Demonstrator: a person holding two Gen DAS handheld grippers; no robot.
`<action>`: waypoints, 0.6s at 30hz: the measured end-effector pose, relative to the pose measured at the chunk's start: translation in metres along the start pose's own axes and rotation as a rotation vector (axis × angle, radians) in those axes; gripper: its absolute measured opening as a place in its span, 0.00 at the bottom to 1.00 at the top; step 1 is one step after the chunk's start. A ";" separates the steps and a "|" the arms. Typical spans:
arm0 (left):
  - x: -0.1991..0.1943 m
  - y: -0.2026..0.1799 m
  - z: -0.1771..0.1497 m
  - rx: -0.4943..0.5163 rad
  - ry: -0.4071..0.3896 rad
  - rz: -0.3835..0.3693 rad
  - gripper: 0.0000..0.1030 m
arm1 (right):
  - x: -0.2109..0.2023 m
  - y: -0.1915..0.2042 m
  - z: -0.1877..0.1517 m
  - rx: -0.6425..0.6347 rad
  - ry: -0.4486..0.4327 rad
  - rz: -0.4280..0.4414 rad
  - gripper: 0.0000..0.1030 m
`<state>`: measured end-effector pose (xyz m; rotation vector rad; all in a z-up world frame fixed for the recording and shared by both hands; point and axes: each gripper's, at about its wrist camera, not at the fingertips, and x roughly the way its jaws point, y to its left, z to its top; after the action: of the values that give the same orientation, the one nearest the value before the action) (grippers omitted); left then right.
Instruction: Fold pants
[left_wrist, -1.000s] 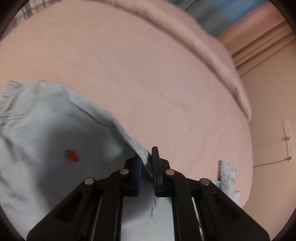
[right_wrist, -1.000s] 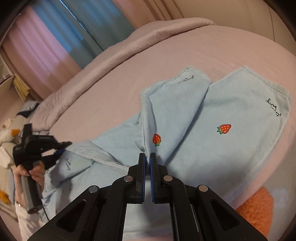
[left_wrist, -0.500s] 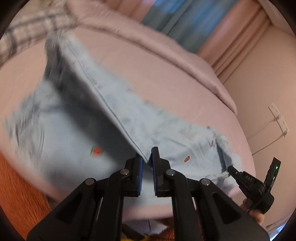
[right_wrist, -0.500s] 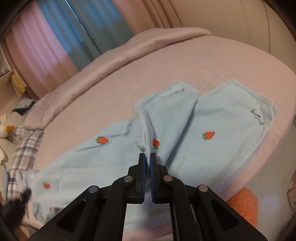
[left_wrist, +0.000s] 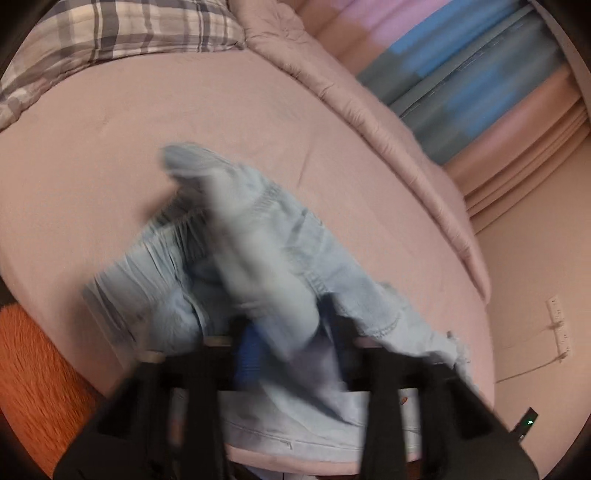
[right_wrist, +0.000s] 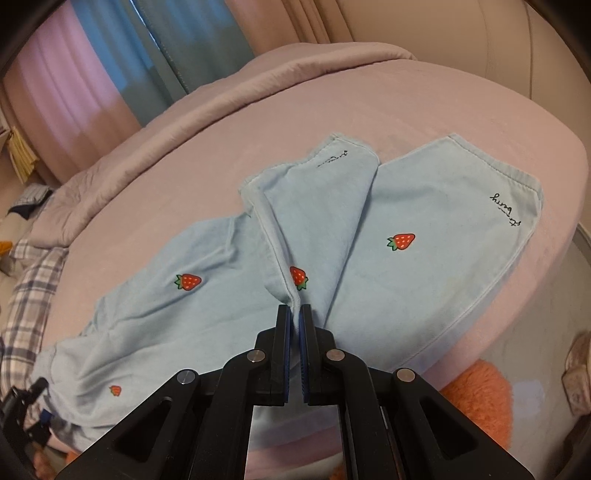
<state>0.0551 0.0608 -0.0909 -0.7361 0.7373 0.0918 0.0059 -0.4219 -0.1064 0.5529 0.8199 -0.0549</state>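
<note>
Light blue pants with red strawberry prints lie spread on a pink bed. My right gripper is shut on a pinched ridge of cloth between the two legs, near the bed's front edge. In the left wrist view the waistband end of the pants is bunched and blurred. My left gripper has its jaws spread apart with cloth draped between them. The left gripper also shows at the lower left of the right wrist view.
A plaid pillow lies at the head of the bed. A folded pink quilt runs along the far side. An orange fluffy rug is on the floor by the bed. Curtains hang behind.
My left gripper has opened, and the waistband end it held has dropped into a bunch on the bed. My right gripper stays shut on the same ridge of cloth.
</note>
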 end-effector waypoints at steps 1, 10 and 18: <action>-0.014 0.005 -0.004 0.009 0.002 0.002 0.15 | -0.001 0.000 0.001 -0.001 -0.003 0.002 0.04; -0.014 0.024 -0.051 0.069 0.175 0.139 0.17 | -0.008 -0.006 0.007 -0.019 -0.007 -0.032 0.04; 0.001 0.018 -0.058 0.120 0.189 0.194 0.19 | 0.009 0.016 0.015 -0.189 0.066 -0.169 0.20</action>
<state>0.0162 0.0366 -0.1315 -0.5617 0.9859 0.1545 0.0262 -0.4143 -0.0970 0.3077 0.9247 -0.1134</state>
